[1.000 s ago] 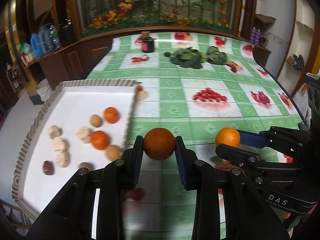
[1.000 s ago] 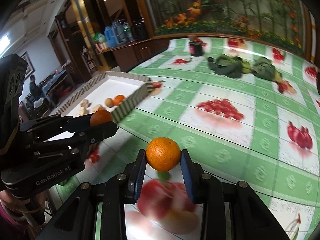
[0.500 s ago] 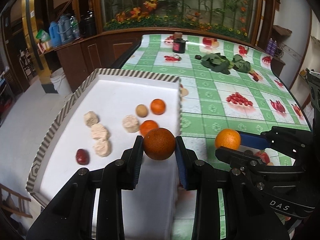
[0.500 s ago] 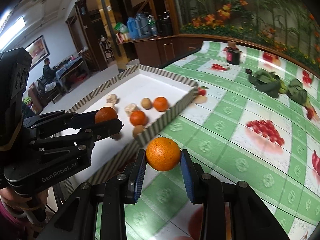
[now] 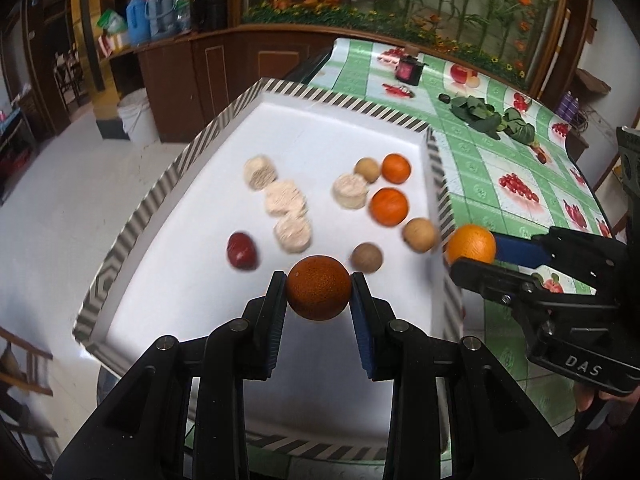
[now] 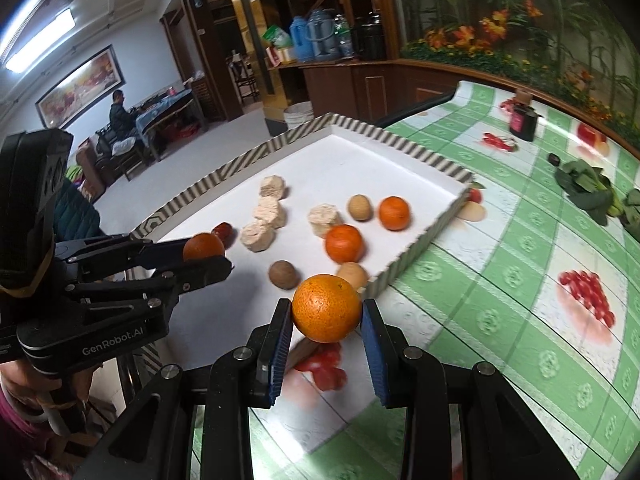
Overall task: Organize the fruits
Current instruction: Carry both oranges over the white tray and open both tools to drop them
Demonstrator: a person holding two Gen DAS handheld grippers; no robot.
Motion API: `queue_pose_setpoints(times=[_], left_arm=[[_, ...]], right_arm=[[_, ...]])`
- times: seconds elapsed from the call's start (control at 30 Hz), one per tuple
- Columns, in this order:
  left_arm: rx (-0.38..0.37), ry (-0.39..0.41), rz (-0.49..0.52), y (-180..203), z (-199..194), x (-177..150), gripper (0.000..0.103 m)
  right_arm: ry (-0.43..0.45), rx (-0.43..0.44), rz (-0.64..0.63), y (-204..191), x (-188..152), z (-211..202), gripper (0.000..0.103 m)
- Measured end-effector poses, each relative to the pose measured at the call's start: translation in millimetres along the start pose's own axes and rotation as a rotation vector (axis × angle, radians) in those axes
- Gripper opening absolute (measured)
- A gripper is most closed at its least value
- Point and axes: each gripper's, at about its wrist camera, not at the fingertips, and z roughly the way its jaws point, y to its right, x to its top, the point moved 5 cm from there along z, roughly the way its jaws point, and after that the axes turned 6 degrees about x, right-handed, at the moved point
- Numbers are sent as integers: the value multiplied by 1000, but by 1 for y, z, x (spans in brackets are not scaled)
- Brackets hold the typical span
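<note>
My left gripper (image 5: 319,294) is shut on a dark orange (image 5: 319,293) and hangs over the near part of the white tray (image 5: 328,120). My right gripper (image 6: 326,314) is shut on a brighter orange (image 6: 326,308), above the tablecloth just outside the tray's striped right wall (image 6: 416,248). Each gripper shows in the other's view: the left gripper (image 6: 206,250) with its dark orange (image 6: 203,246), and the right gripper (image 5: 472,250) with its bright orange (image 5: 471,245). In the tray lie two oranges (image 5: 389,207), three brown round fruits (image 5: 419,234), a red fruit (image 5: 241,251) and several pale cakes (image 5: 286,199).
The green checked tablecloth (image 6: 520,280) runs to the right, with leafy greens (image 5: 478,114) and a dark jar (image 5: 409,69) at its far end. A white bucket (image 5: 136,116) stands on the floor left of the table. A person (image 6: 120,114) sits at a far table.
Both grippers have travelled left with their oranges. The left one went from over the tablecloth to over the tray; the right one came up to the tray's right wall.
</note>
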Motion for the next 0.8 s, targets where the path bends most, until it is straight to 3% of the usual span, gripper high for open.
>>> queue_pose_setpoints(times=[0.2,0.47,0.8], left_arm=[[-6,-16,4,-3,5,-4,31],[13,-34,-5,-9,16,-4,31],[30,-43,-11,-9,24,-5,31]], right_arm=[[-37,-20,-58,-9,9,21,34],[-96,17,-118,-26,8,39,33],[-112,8,-119,-23,5,49,34]])
